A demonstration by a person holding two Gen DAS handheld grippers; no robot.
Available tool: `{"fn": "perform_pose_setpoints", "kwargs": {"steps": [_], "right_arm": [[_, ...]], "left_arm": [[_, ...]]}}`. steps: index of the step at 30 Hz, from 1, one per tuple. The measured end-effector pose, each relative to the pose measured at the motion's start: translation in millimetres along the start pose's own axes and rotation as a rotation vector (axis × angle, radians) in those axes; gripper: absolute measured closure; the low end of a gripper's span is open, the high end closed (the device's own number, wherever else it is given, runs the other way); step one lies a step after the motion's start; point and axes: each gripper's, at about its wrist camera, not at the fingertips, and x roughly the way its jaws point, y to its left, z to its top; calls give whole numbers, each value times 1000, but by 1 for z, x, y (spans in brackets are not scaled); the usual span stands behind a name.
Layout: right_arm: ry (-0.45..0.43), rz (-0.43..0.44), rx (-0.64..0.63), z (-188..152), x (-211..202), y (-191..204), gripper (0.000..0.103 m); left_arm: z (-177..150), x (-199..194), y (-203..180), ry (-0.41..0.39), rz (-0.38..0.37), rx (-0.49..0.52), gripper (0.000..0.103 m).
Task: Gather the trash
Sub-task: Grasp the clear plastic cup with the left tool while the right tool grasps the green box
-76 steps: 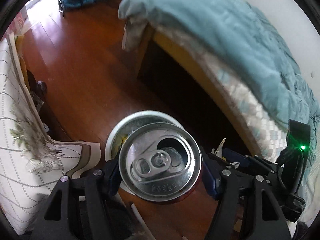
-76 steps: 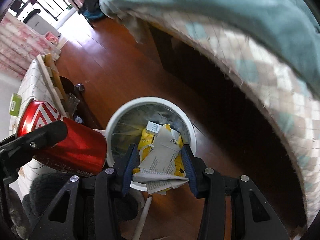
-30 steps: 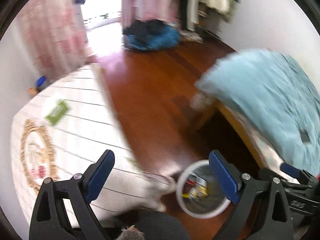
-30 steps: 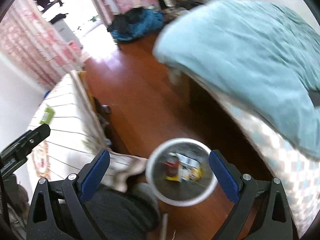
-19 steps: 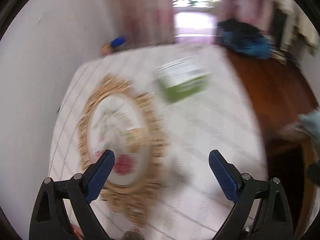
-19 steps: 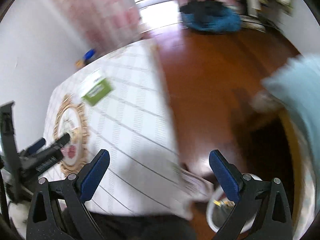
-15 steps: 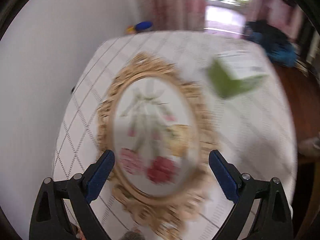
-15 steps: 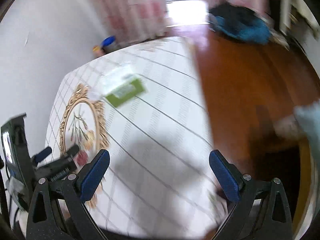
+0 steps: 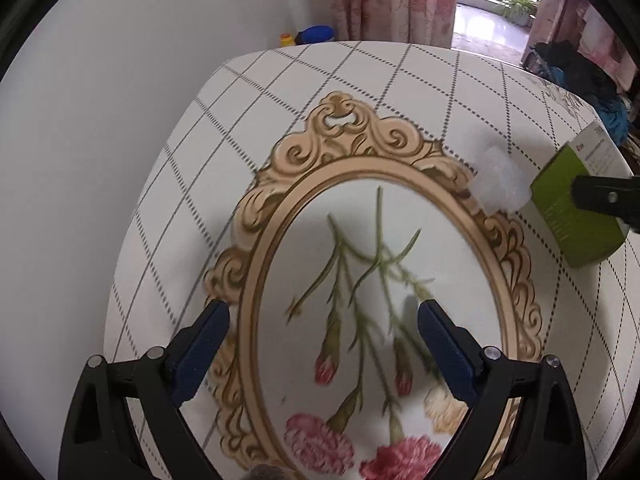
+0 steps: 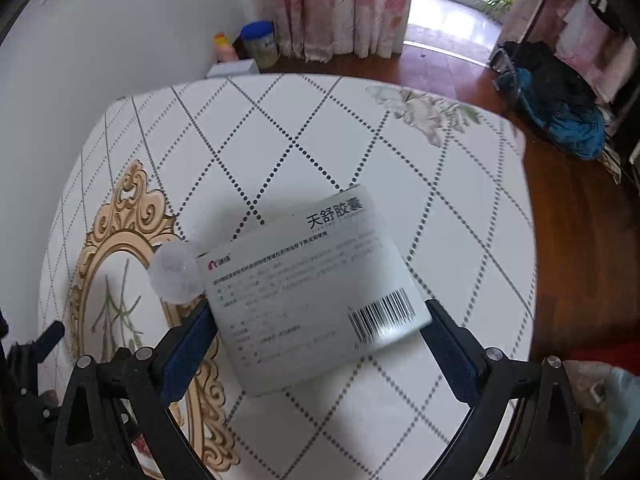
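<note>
A medicine box (image 10: 316, 292), white on top with a barcode and green on its side (image 9: 576, 208), lies on the white tablecloth (image 10: 280, 140). A small clear plastic piece (image 10: 176, 276) lies against its left end, also in the left wrist view (image 9: 500, 180). My right gripper (image 10: 318, 344) is open, its jaws on either side of the box's near end. My left gripper (image 9: 324, 344) is open and empty over the printed gold oval frame with flowers (image 9: 360, 272). The right gripper's tip (image 9: 604, 196) shows in front of the box.
A white wall (image 9: 100, 100) borders the table on the left. Pink curtains (image 10: 340, 4), a blue-lidded tin (image 10: 260, 42) and small bottles stand beyond the table. Wooden floor (image 10: 580, 232) with a blue and black heap of clothes (image 10: 560, 100) lies to the right.
Both grippers dropped their can and paper into the bin, opened, and swung from the bin to the table. The right gripper has closed in on the medicine box.
</note>
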Motion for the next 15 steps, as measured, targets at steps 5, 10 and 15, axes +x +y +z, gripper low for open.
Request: {"fn": "perform_pose_setpoints", "kwargs": {"steps": [5,10,15], "right_arm": [[-31,-61,34,4,-4,-19,3],[-10,-62,125,0,-5,-61,3],[7,-69,106,4,-1,-63,3]], "left_arm": [[12,-3,-19,-17,-49,52,7],[28,0,-44,-15,-131,118,7],[47,13,-70,-26,-151,195,7]]}}
